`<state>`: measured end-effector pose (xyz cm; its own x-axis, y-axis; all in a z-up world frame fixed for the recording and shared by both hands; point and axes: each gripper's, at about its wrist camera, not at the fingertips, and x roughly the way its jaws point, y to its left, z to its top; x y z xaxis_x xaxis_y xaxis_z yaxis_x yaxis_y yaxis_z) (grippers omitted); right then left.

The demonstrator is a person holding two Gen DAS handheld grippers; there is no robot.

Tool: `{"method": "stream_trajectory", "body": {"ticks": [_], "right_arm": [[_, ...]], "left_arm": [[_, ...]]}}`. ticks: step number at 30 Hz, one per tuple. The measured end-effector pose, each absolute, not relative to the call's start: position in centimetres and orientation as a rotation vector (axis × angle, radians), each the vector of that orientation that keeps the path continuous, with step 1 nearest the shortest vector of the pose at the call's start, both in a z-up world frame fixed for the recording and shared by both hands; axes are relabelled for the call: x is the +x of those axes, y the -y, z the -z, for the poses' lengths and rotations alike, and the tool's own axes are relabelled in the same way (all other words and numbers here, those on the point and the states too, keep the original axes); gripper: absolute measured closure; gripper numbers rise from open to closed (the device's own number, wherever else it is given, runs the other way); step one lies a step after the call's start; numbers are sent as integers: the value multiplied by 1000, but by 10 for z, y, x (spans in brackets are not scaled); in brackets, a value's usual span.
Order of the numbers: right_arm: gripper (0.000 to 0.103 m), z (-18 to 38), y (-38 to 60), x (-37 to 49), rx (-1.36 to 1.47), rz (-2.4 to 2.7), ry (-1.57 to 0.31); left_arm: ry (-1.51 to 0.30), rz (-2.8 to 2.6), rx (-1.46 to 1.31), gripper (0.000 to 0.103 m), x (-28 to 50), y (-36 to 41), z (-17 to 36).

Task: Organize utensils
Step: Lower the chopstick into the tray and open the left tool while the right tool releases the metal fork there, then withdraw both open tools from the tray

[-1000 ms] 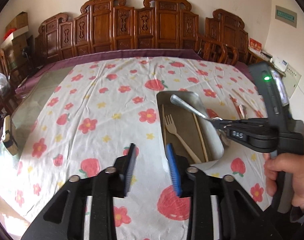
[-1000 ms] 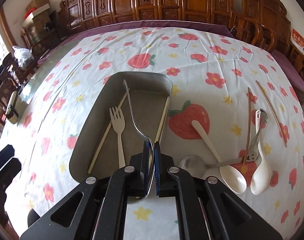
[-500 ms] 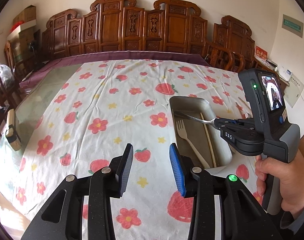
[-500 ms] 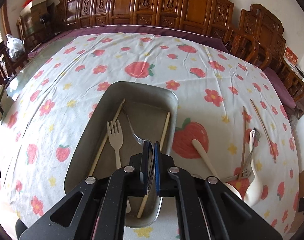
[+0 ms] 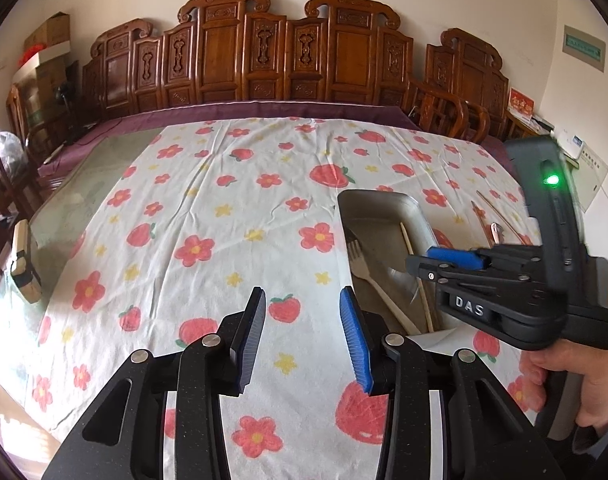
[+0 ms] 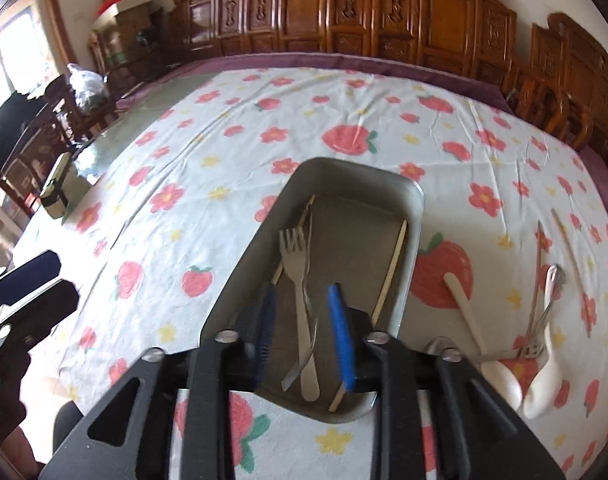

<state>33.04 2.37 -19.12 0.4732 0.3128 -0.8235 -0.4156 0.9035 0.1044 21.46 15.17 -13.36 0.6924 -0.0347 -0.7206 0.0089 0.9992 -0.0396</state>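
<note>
Strawberry-and-flower cloth covers the tabletop (image 6: 344, 92), with carved wooden chairs along its far edge. Nearest in the right wrist view, the right gripper (image 6: 306, 334) hangs over the near end of the metal tray (image 6: 239, 280); its jaws have just been opening and stand partly apart, nothing pressed between them, and the metal utensil (image 6: 304, 344) lies loose below them across the pale fork (image 6: 299, 272). Just beyond the fingertips, two chopsticks (image 6: 392, 268) lie along the tray's sides. To the right of that gripper, outside the tray, wait a pale spoon (image 6: 476, 332), a white spoon (image 6: 544, 384), a metal spoon, a small metal fork and two dark chopsticks (image 6: 538, 272). The left gripper (image 5: 301, 336) hovers partly open and empty over bare cloth, the tray just to its right. By my reckoning the sorting is roughly half done: four pieces in, about six left.
</note>
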Motion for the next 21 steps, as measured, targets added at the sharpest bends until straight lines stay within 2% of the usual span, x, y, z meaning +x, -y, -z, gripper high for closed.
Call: {"method": "stream_trajectory", "body": {"ticks": [10,13,16,19,21], "right_arm": [[66,172,10,311,-131,-456,-919],[66,169,27,304,-122,-450,-904],[66,169,47,295,-120,-433,-899],[66,170,73,286,-108,-411,-896],[66,171,88,280,-110,-401,-891]], "left_arm": [[-793,52,-4,60,209,-136,134],[-781,71,3,51,206,-129,133],[-774,88,16,48,203,-120,133],[-756,99,29,32,199,-112,131],[-745,107,31,26,197,-109,130]]}}
